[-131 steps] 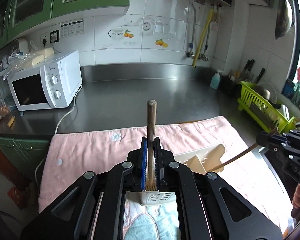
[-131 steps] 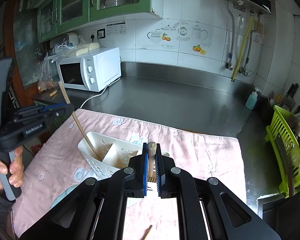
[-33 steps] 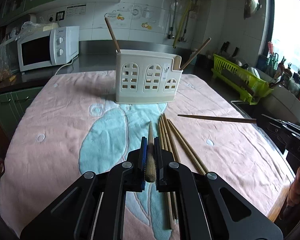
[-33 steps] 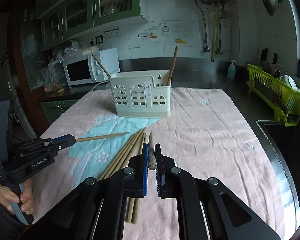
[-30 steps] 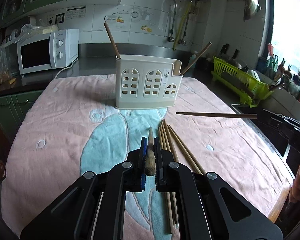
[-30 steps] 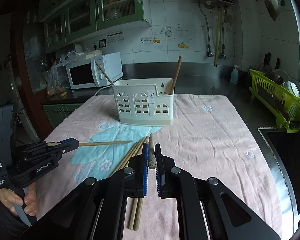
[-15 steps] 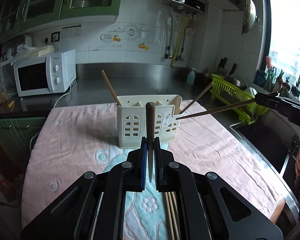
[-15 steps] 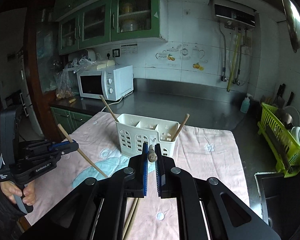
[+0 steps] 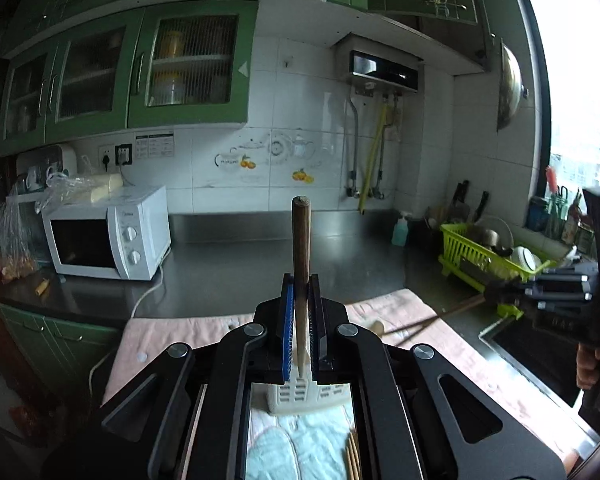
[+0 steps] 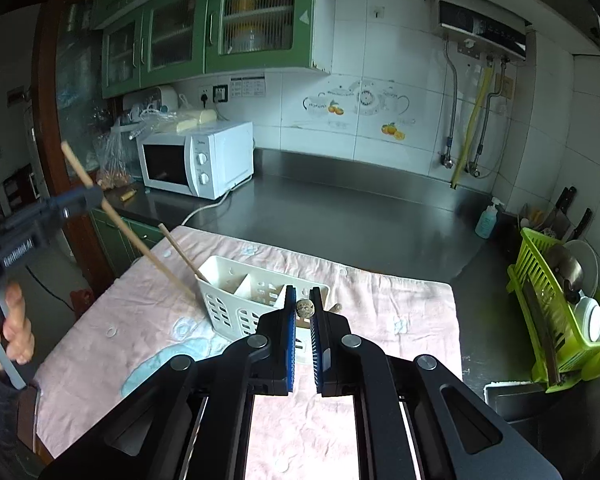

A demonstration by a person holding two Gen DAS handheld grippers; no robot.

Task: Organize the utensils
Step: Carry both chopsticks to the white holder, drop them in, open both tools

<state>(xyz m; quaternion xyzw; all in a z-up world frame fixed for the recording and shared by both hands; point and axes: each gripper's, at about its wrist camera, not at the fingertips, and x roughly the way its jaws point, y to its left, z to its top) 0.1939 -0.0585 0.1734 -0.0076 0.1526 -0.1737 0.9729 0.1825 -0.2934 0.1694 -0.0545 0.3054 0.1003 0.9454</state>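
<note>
Wooden chopstick stands upright in our left gripper, jaws pinching it; its lower tip is hidden. Our right gripper pinches another chopstick, seen end-on only. Most of the cream holder sits behind the jaws at lower centre. A second ago both grippers hung low over the pink towel; now they ride above the holder, steel tabletop bare beyond.
</note>
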